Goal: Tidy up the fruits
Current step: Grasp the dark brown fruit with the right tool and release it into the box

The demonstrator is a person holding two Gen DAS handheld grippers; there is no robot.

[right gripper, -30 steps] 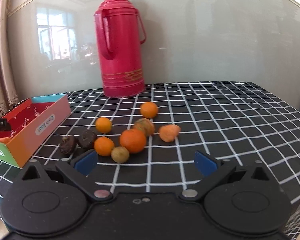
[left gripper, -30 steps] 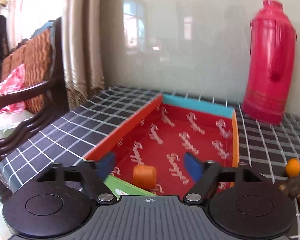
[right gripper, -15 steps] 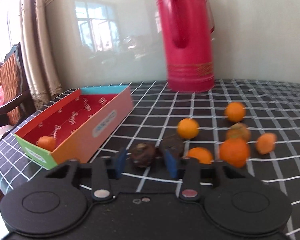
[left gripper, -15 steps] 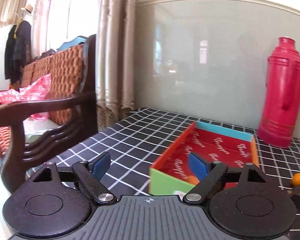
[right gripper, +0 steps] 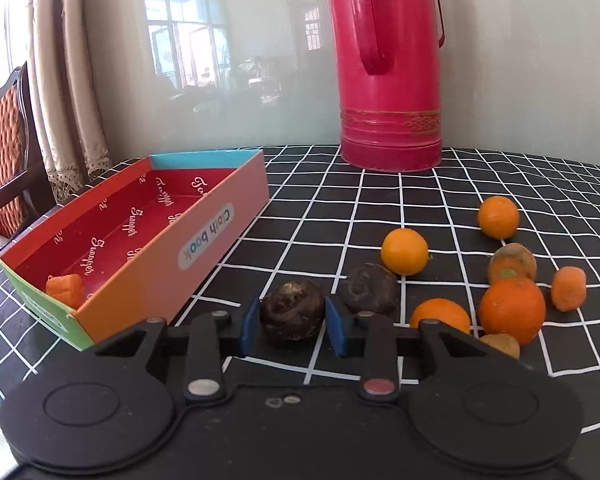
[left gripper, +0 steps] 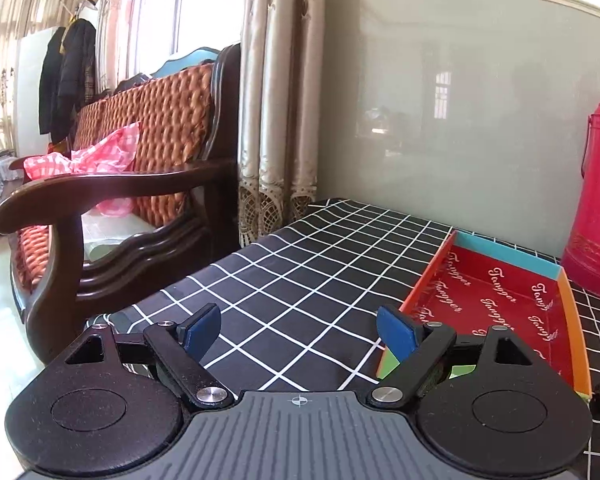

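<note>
My right gripper (right gripper: 292,326) is shut on a dark brown round fruit (right gripper: 293,313), held between the blue pads just above the checked cloth. A second dark fruit (right gripper: 367,288) lies right behind it. Several orange fruits (right gripper: 405,251) lie to the right on the cloth. The colourful cardboard box (right gripper: 204,236) with a red inside stands to the left and holds one orange piece (right gripper: 65,289) near its front end. My left gripper (left gripper: 300,334) is open and empty, left of the box (left gripper: 496,296), above the cloth.
A tall red thermos (right gripper: 388,64) stands at the back by the wall. A wooden armchair (left gripper: 112,208) stands off the table's left edge, with curtains (left gripper: 276,96) behind it. The table has a black checked cloth (left gripper: 300,264).
My right gripper moved left and forward and closed on the dark fruit. My left gripper drew back and left from the box, leaving the orange piece inside.
</note>
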